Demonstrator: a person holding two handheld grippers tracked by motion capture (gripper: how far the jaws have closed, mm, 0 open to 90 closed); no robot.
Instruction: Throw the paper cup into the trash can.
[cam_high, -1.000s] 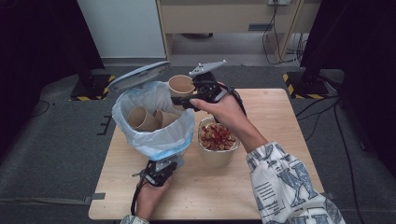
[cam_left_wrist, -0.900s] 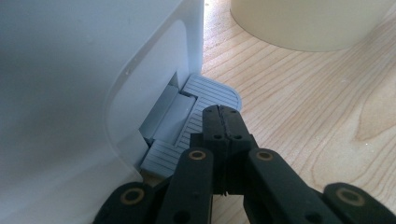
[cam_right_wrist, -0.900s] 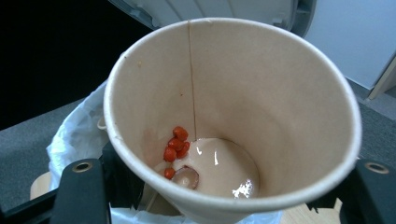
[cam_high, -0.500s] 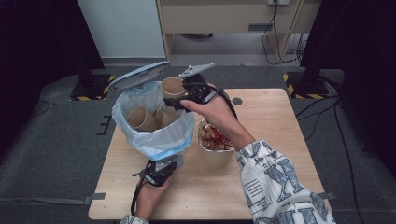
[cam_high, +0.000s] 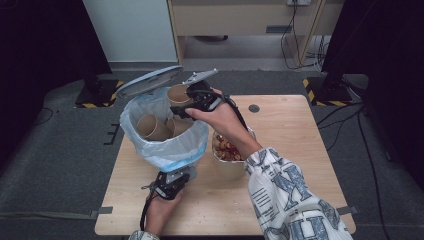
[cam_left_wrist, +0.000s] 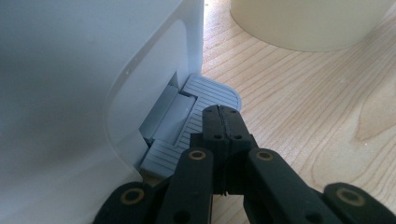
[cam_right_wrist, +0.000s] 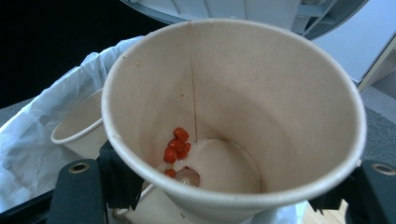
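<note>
The right claw grips a paper cup by its sides, held over the far rim of the bin, just under the raised lid. The left claw, jaws pressed together and empty, bears on the pedal at the bin's foot. To drop the cup cleanly, keep the pedal down, bring the cup over the bag's middle beside the cups already inside, then open.

Black two-jaw tool with brass-ringed screws; white sleeve with blue print.
</note>
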